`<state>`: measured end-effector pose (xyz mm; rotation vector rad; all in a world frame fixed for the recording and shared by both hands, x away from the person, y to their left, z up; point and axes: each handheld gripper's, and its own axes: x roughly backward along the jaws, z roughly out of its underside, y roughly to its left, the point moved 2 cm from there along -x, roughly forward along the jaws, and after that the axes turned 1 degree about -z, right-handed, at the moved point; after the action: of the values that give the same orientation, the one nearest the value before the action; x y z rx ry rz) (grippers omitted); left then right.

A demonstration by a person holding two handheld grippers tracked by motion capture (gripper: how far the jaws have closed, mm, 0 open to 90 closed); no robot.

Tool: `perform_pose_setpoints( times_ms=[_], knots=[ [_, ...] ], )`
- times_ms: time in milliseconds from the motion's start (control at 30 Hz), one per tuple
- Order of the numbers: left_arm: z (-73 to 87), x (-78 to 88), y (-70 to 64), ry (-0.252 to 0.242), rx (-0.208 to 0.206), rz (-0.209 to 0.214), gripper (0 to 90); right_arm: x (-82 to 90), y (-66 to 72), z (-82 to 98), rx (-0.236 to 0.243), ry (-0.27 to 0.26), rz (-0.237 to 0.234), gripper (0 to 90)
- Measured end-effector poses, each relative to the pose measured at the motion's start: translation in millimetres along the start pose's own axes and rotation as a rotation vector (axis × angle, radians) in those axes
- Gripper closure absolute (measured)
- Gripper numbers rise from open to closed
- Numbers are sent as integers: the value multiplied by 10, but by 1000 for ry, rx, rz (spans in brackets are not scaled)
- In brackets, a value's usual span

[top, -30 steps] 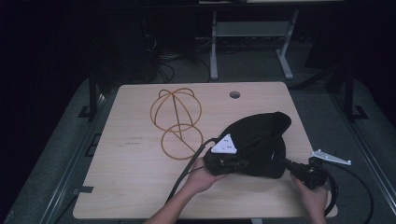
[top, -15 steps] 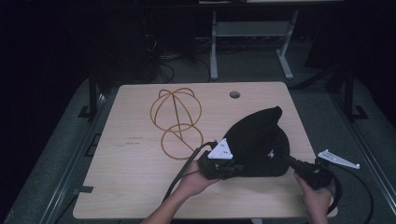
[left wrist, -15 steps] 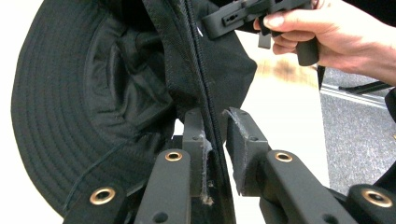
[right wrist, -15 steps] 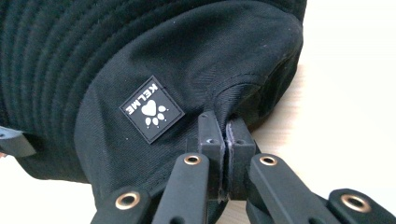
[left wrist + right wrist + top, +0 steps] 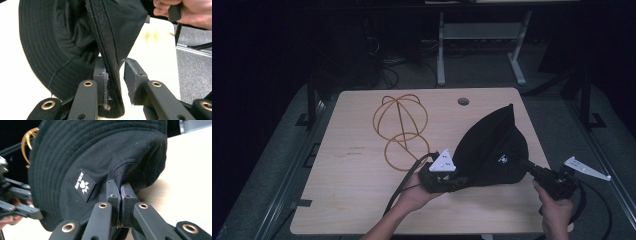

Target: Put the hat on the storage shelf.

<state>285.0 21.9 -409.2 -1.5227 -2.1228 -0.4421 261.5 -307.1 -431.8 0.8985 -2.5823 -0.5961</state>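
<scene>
The tabletop (image 5: pixel 362 200) carries my black bucket hat (image 5: pixel 492 150), raised at its right side, near the wire hat stand (image 5: pixel 402 130). My right tongs (image 5: pixel 121 192) clamp its fabric to lift it; my left tongs (image 5: pixel 117 75) have just been opening, brim loose between them.

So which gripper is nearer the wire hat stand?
Left. The left gripper sits just beside the wire hat stand; the right gripper is beyond the black hat.
</scene>
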Motion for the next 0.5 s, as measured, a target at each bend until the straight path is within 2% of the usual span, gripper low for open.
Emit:
perform_pose_setpoints(
  times_ms=[33,300,467,500],
  knots=[
    [12,15,3,-4,6,-2,708,19,43,-66,11,-15,-11,877],
    [59,47,23,1,6,-11,681,30,202,-284,72,-24,-31,878],
    [87,74,37,1,9,-18,658,35,238,-349,89,-20,-30,878],
    [105,83,40,16,9,-18,644,43,250,-381,97,-16,-31,878]
  ],
)
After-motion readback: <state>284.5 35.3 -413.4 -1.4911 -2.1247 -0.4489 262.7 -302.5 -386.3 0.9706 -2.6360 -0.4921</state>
